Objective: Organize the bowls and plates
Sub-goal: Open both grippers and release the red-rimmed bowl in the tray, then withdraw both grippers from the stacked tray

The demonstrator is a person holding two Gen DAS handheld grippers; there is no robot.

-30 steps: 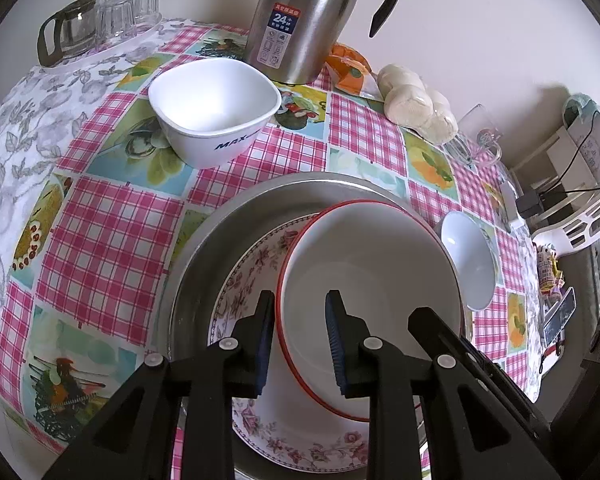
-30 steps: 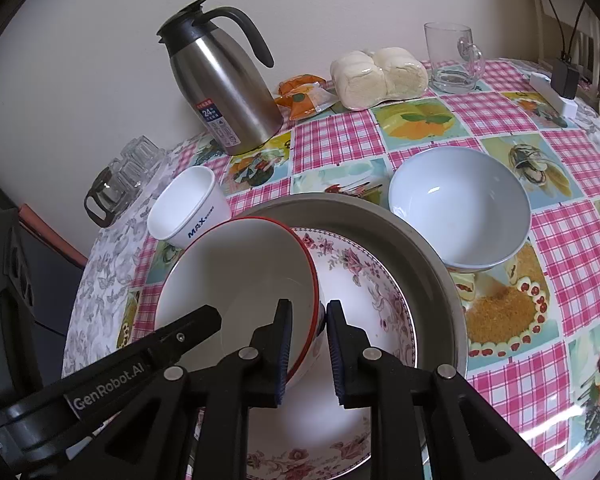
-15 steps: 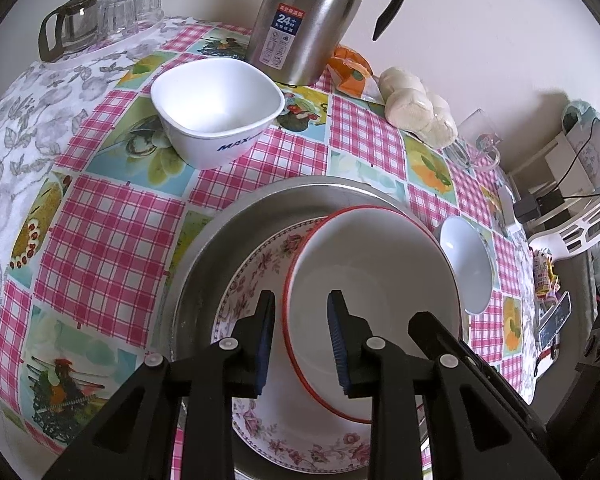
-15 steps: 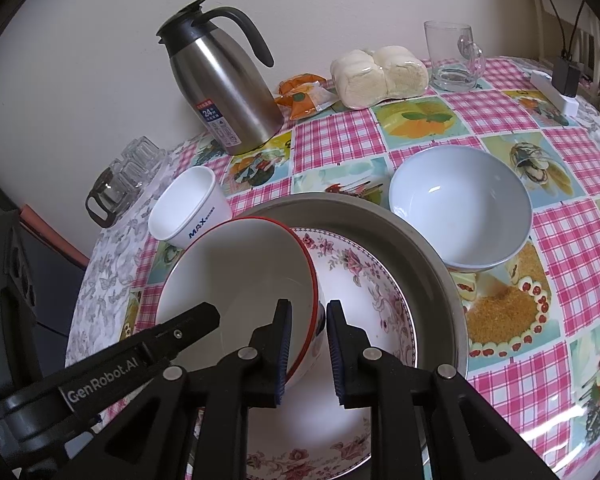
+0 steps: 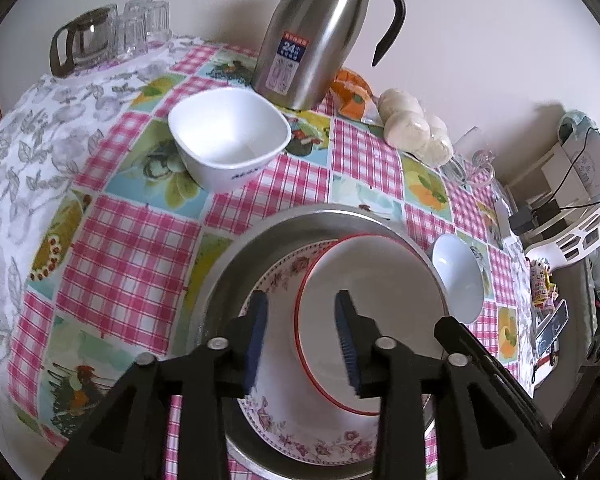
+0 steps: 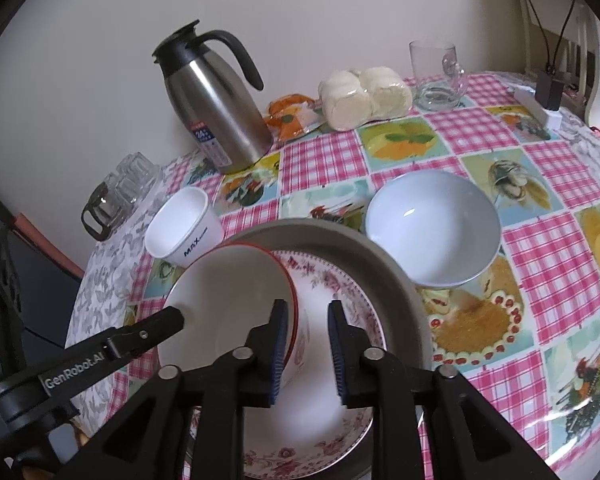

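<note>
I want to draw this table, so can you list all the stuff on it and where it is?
Metal pan: one, grey, centre of table.
Floral plate: one, white and pink, in the pan.
Red-rimmed bowl: one, white, on the plate.
Round bowl: one, white, right of pan.
Square bowl: one, white, left of pan.
Flask: one, steel, at back.
Buns: one bag, cream, beside flask.
Snack packet: one, orange, between flask and buns.
Mug: one, clear, back right.
Glasses: several, clear, back left.
Left gripper: black, open, straddling the bowl's rim.
Right gripper: black, open, likewise.
</note>
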